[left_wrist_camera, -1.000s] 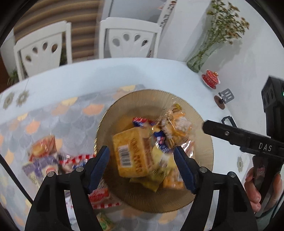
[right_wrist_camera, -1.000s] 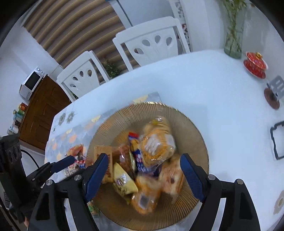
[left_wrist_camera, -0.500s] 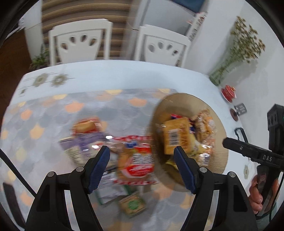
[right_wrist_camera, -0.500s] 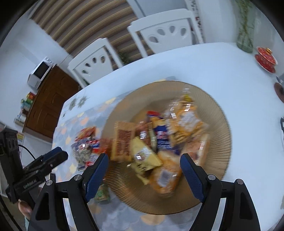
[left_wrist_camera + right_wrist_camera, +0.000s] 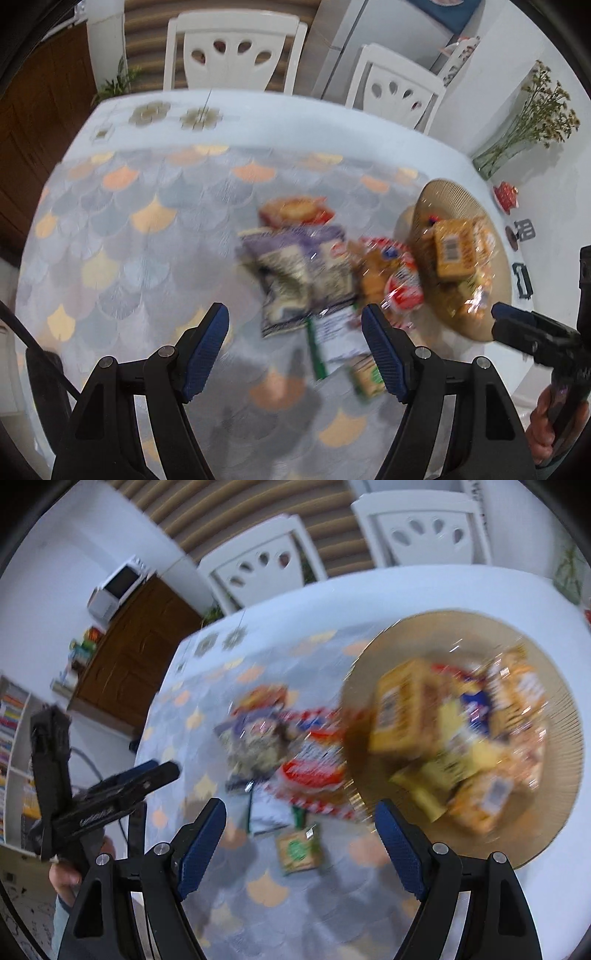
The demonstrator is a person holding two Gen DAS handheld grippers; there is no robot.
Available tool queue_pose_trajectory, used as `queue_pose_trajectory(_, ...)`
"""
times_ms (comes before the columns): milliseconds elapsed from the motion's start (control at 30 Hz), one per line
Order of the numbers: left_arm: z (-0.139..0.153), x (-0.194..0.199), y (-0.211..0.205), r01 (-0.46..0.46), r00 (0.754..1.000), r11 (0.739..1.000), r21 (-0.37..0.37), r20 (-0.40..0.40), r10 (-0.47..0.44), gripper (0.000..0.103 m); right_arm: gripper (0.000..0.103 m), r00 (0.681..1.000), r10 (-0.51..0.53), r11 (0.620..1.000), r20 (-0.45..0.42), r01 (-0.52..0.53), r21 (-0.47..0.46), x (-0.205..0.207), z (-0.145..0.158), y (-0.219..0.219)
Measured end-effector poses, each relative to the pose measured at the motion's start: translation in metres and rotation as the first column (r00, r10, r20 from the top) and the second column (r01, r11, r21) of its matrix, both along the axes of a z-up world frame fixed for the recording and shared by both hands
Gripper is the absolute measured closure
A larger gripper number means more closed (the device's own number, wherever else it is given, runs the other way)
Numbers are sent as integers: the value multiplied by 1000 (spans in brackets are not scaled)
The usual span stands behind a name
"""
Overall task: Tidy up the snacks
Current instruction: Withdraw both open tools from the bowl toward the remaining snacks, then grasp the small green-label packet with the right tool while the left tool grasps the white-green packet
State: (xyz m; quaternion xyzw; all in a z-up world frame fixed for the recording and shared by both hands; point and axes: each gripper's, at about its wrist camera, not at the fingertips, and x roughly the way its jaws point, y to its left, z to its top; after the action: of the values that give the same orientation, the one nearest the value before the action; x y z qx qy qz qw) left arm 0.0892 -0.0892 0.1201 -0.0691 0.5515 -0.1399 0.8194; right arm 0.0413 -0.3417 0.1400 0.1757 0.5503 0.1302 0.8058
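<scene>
Left wrist view: left claw (image 5: 295,343) open, empty, above the table (image 5: 122,236); right claw (image 5: 301,840) likewise open. Five or so blurred snack packets (image 5: 303,266) lie at 12 o'clock, long axes unclear. One woven plate (image 5: 448,195) at 2 o'clock holds more. Two white chairs (image 5: 232,48) stand beyond

Bare mat (image 5: 122,266) lies left of my left gripper (image 5: 295,347); loose packets (image 5: 303,269) crowd ahead-right, plate (image 5: 554,775) blocks further right.
</scene>
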Motion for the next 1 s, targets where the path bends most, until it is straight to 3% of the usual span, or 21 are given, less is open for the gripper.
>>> queue_pose_trajectory(200, -36, 4, 5, 73, 993, 996, -52, -89, -78, 30, 22, 998, 9, 999, -70, -11, -34, -10, -34, 39)
queue_pose_trajectory(333, -60, 4, -8, 140, 978, 986, -88, -142, -151, 32, 22, 994, -9, 994, -111, -4, -112, -19, -69, 58)
queue_pose_trajectory(467, -69, 6, -17, 185, 968, 976, -112, -153, -200, 32, 22, 989, -39, 989, -144, 17, -149, -19, -98, 65)
queue_pose_trajectory(700, -77, 7, -32, 237, 954, 962, -137, -157, -257, 32, 22, 989, -54, 982, -138, 28, -186, -11, -120, 80)
queue_pose_trajectory(867, -83, 6, -40, 258, 947, 955, -143, -160, -280, 34, 45, 994, -42, 952, -106, 7, -305, -10, -130, 96)
queue_pose_trajectory(1000, -89, 6, -48, 265, 940, 949, -170, -175, -294, 34, 51, 994, -38, 948, -101, 4, -320, -18, -130, 93)
